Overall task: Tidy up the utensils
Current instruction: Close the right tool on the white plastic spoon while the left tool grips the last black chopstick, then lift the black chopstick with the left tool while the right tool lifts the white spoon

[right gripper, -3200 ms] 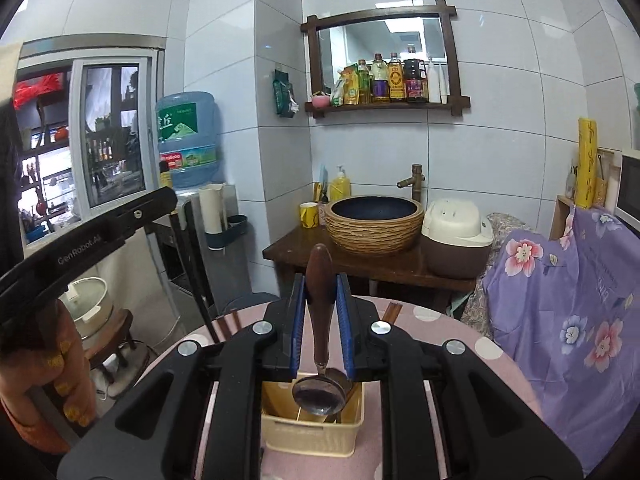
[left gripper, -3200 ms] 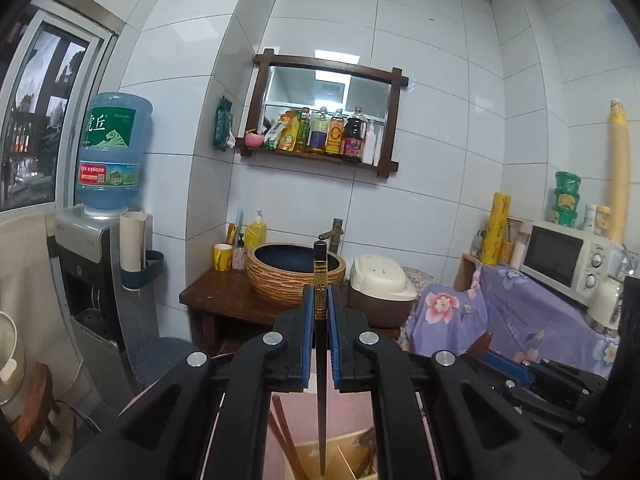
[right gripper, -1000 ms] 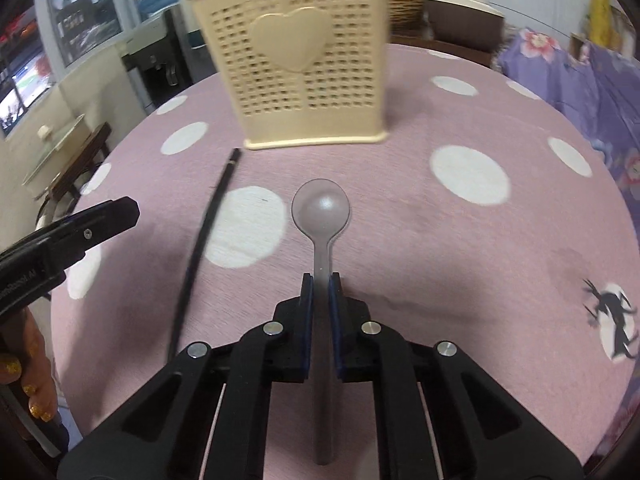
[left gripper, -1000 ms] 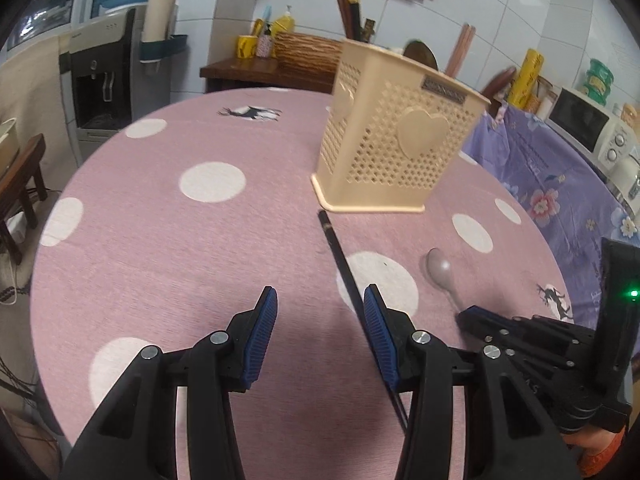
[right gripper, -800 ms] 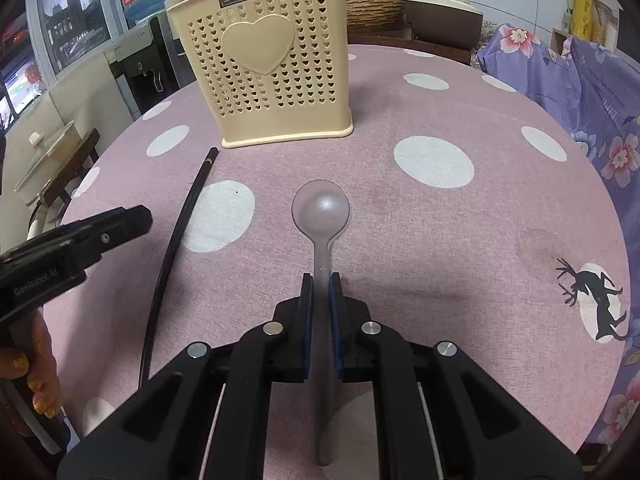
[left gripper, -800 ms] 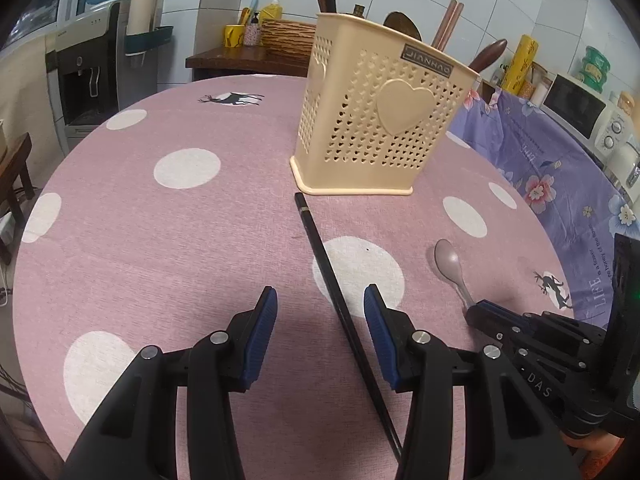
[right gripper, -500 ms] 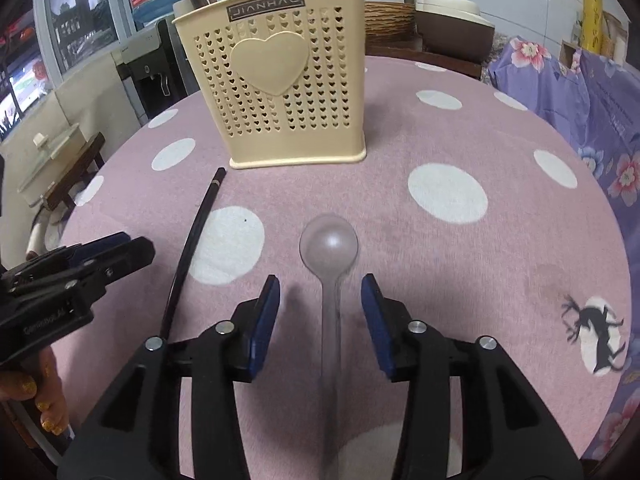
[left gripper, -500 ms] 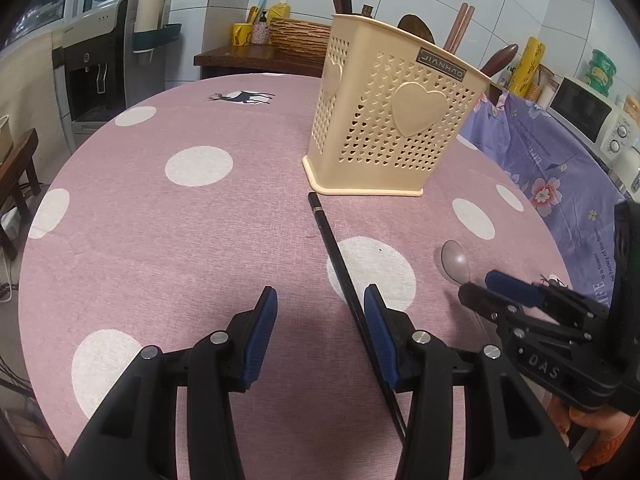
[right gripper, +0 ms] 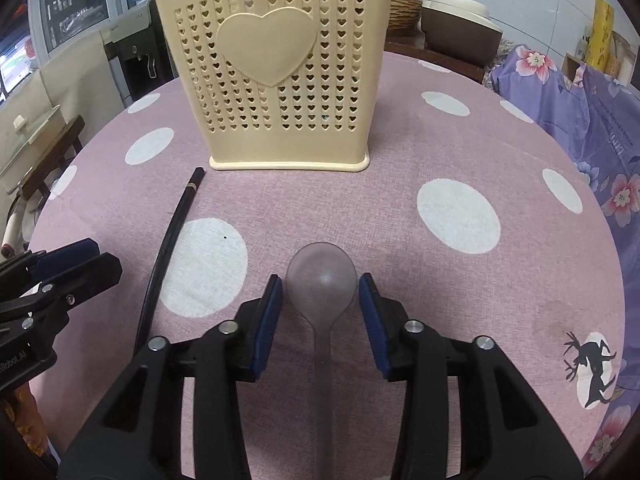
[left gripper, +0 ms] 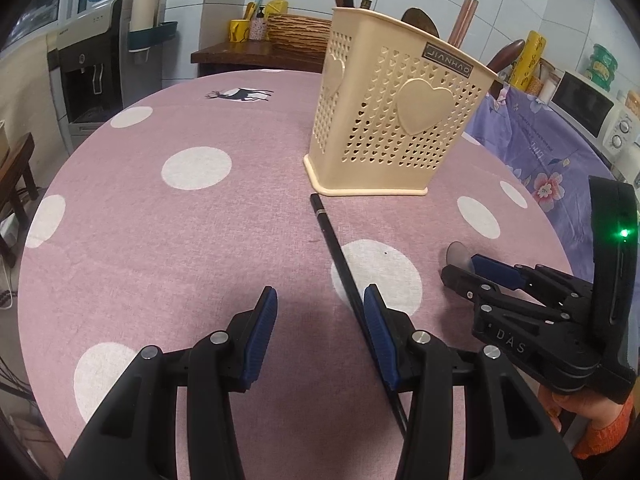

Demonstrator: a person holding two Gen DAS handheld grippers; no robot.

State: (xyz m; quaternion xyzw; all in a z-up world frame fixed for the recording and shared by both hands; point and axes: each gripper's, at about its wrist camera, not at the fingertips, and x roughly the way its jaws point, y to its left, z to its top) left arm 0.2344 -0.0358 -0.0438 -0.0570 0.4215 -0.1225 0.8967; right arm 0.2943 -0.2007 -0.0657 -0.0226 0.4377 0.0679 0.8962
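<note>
Pink cloth with white dots covers the round table [right gripper: 460, 152], and on it my right camera gives me the whole spoon [right gripper: 322, 280]: a pale, translucent one lying flat, bowl away from me, its handle running back under the right gripper [right gripper: 320, 294]. Those jaws have just been closing a little, yet they are still spread; the bowl sits between the blue pads and I see a gap on each side. From the left camera only a sliver of that bowl [left gripper: 456, 252] peeks past the right gripper's [left gripper: 466, 270] tips, but that view shows what the other crops: wooden handles standing up out of the cream basket [left gripper: 384, 128], and fingers with an orange cuff [left gripper: 600, 436] under the right tool.

My left gripper [left gripper: 320, 308] tilts down at the cloth, jaws parted with nothing pinched. A black chopstick [left gripper: 340, 256] lies on the table, passing just inside its right-hand pad; I cannot tell whether they touch. Its far end stops near the basket's corner.

Writing: "JIANHAO" on the basket [right gripper: 272, 80], "DAS" on the right tool, "Robot.AI" on the left gripper [right gripper: 72, 264].
</note>
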